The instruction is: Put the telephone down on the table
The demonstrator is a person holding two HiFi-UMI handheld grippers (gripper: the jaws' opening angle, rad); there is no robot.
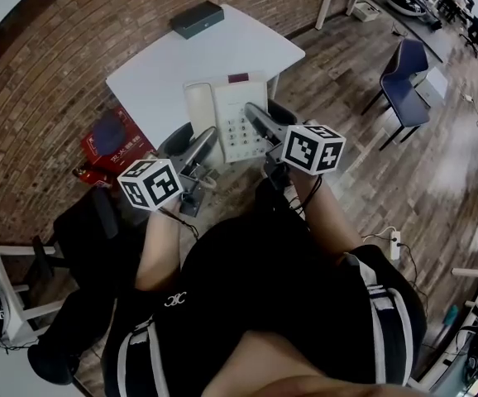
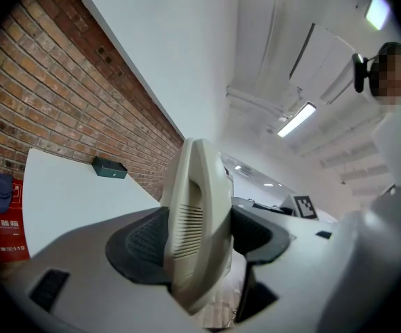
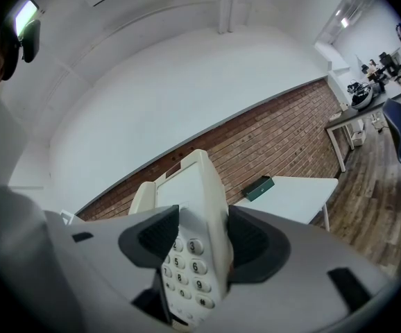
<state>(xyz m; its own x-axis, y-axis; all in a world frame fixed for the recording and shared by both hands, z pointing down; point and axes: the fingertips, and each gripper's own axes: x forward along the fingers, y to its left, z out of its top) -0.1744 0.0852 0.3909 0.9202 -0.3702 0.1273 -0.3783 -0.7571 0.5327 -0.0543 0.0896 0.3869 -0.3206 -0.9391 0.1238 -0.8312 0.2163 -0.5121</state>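
Observation:
A cream desk telephone (image 1: 228, 119) with handset and keypad hangs in the air just in front of the white table (image 1: 156, 64), near its front edge. My left gripper (image 1: 208, 143) is shut on the phone's left side, where the handset (image 2: 197, 234) lies between the dark pads. My right gripper (image 1: 255, 118) is shut on the phone's right side, with the keypad (image 3: 186, 266) showing between its pads. Both grippers point upward and away from the person, so the phone is tilted with its front end raised.
A dark green box (image 1: 197, 18) lies at the table's far corner. A red box (image 1: 111, 147) stands on the floor by the brick wall, left of the table. A blue chair (image 1: 404, 81) and more desks stand at the right. A black chair (image 1: 90, 222) is at lower left.

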